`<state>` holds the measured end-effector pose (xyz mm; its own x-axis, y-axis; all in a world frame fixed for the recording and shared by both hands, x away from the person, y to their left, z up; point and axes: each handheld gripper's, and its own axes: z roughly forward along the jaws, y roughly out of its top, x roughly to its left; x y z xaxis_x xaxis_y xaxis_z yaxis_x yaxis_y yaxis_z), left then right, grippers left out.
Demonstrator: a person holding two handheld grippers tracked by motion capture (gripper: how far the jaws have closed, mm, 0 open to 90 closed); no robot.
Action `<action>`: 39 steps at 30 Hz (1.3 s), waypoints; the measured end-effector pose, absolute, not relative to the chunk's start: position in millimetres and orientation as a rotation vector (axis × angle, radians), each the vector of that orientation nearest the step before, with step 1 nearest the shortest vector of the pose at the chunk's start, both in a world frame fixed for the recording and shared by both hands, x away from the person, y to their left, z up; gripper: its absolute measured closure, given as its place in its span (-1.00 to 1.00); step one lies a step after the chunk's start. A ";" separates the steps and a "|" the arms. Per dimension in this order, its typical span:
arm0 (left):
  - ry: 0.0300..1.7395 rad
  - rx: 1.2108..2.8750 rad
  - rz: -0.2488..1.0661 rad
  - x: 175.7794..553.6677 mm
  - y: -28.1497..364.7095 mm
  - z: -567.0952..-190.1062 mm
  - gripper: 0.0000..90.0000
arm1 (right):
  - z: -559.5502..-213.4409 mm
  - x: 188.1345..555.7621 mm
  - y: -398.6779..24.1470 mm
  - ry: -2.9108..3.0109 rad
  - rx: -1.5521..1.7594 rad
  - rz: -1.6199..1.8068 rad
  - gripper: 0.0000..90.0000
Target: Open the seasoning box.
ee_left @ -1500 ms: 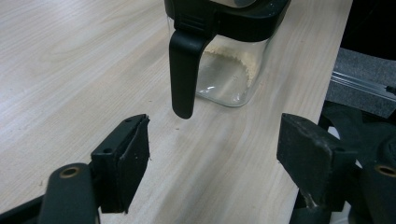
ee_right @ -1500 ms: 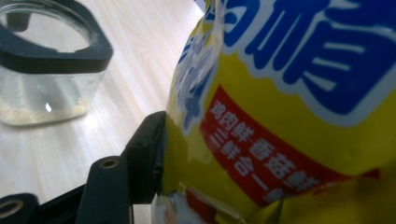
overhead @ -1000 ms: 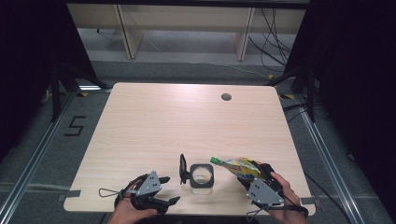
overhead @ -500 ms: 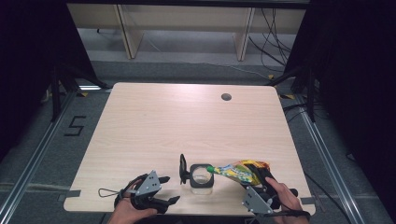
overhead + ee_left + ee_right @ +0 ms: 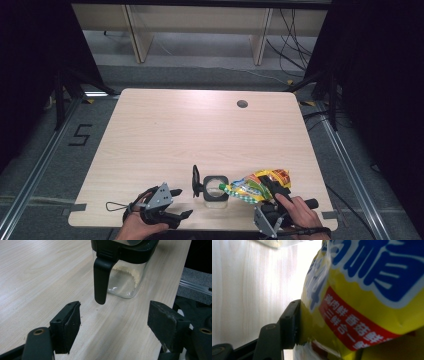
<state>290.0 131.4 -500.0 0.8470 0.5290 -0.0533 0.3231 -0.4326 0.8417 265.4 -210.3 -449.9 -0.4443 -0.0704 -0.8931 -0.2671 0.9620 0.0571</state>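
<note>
The right tool (image 5: 267, 196) pinches the crinkly yellow snack bag (image 5: 256, 184), tilting it to pour into the clear square jar (image 5: 215, 189) (lid flipped open). The left tool (image 5: 176, 202) waits spread at lower left.

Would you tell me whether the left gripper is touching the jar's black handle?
Apart: in the left gripper view, bare table shows between the left gripper and the handle.

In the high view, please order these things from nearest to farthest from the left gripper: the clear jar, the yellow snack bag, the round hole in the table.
1. clear jar, just right of the left gripper.
2. yellow snack bag, farther right, in the right gripper.
3. round hole, at the far edge.
</note>
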 end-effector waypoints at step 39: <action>0.621 2.065 0.263 290.4 131.2 -500.4 -0.42 | -451.6 265.6 -197.7 1.918 -0.444 0.015 -0.07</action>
